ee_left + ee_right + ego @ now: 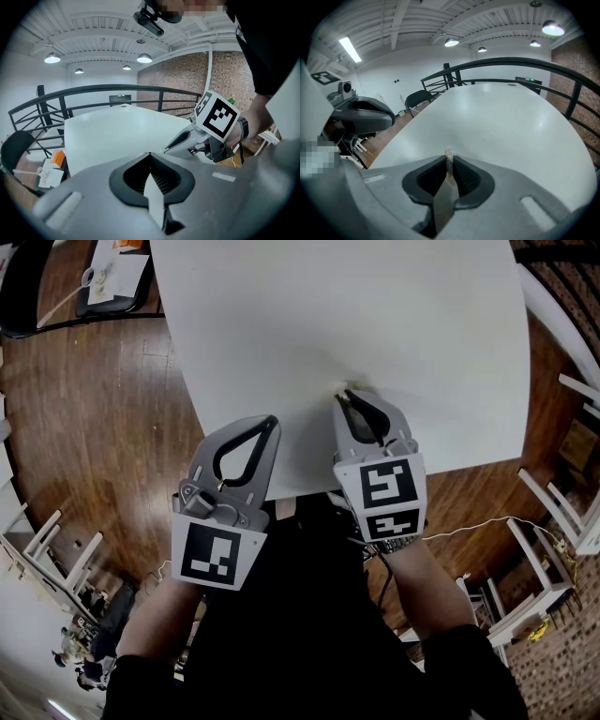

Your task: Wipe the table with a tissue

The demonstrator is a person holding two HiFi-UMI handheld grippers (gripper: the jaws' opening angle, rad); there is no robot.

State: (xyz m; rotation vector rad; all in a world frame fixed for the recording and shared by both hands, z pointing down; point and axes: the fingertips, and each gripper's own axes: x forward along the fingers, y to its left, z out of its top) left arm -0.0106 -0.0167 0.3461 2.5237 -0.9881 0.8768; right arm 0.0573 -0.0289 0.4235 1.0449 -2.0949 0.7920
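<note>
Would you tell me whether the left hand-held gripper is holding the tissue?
No, the left hand-held gripper has its jaws together on nothing; the tissue sits pinched in the right hand-held gripper.

Table (375,324) smooth, slightly glossy — floor (84,427) varnished wood — tissue (448,154) crumpled paper.

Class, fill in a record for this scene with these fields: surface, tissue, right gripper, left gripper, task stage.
surface: white table
tissue: small white tissue pinched at the jaw tips
right gripper: shut on tissue, tips over the table's near part
left gripper: shut, empty, beside the right one
task stage: tissue in hand; contact with table unclear
</note>
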